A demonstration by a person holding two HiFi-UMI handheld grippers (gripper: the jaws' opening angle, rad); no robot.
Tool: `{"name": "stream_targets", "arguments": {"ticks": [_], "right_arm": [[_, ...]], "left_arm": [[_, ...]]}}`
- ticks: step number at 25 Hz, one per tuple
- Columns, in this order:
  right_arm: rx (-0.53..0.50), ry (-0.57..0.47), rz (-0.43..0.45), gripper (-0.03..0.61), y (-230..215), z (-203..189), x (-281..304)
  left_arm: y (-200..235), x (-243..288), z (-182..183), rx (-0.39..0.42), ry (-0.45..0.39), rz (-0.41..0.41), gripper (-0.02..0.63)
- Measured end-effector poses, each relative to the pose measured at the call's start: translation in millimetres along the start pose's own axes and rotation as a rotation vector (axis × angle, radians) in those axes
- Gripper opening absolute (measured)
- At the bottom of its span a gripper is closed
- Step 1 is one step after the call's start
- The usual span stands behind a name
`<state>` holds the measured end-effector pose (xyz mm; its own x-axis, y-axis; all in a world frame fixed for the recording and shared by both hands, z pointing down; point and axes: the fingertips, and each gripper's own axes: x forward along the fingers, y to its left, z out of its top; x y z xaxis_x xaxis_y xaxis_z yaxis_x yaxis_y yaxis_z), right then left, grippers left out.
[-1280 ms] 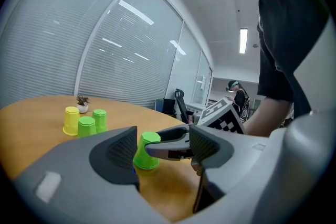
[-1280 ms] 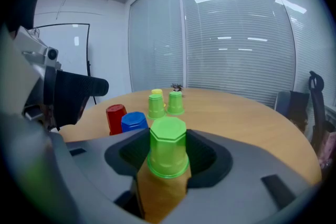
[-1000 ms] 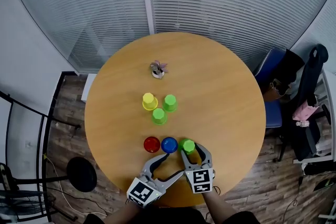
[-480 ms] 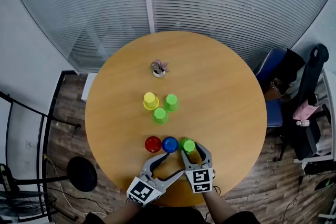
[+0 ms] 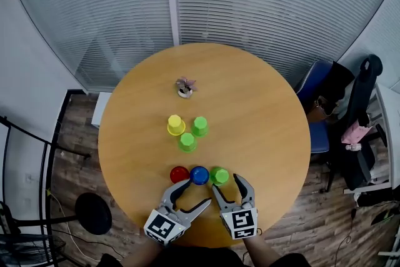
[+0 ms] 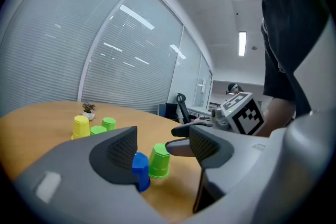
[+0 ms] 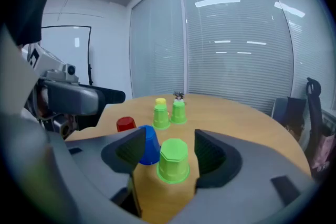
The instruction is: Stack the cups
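Cups: six, all upside down on the round worktop [image 5: 269,134], none stacked yet. The near row, left to right, is the red cup [image 5: 179,174], the blue cup [image 5: 199,175] and the near green cup [image 5: 219,176], set close together. Further back, a yellow cup [image 5: 176,125], a back green cup [image 5: 199,126] and a middle green cup [image 5: 187,142] cluster before a small potted plant [image 5: 184,87].

Left gripper [image 5: 195,194]: fingers wide, empty, short of the blue cup.

Right gripper [image 5: 228,187]: fingers have just been opening. The near green cup stands in their mouth, untouched.

Recommendation: centre that cup, close squarely on its wall, and lift straight up clear of the blue neighbour.
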<state>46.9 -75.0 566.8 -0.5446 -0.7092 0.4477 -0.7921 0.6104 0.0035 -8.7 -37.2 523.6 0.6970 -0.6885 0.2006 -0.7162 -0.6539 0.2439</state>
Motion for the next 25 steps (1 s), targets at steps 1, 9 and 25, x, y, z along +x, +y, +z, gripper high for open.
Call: {"name": "stream_targets", "arguments": {"ticks": [1, 9, 25], "right_arm": [[-0.006, -0.018, -0.001, 0.262, 2.9, 8.9, -1.8], [-0.013, -0.100, 0.013, 0.262, 20.2, 60.2, 16.5], [-0.058, -0.052, 0.026, 0.262, -3.1, 88.6, 86.2]], "left_arm": [[5.4, -1.3, 4.9, 0.008, -0.010, 0.008, 0.296], [50.9, -8.1, 46.1, 0.103, -0.085, 0.047, 0.296], [144.9, 46.5, 35.3, 0.088, 0.024, 0.041, 0.296]]}}
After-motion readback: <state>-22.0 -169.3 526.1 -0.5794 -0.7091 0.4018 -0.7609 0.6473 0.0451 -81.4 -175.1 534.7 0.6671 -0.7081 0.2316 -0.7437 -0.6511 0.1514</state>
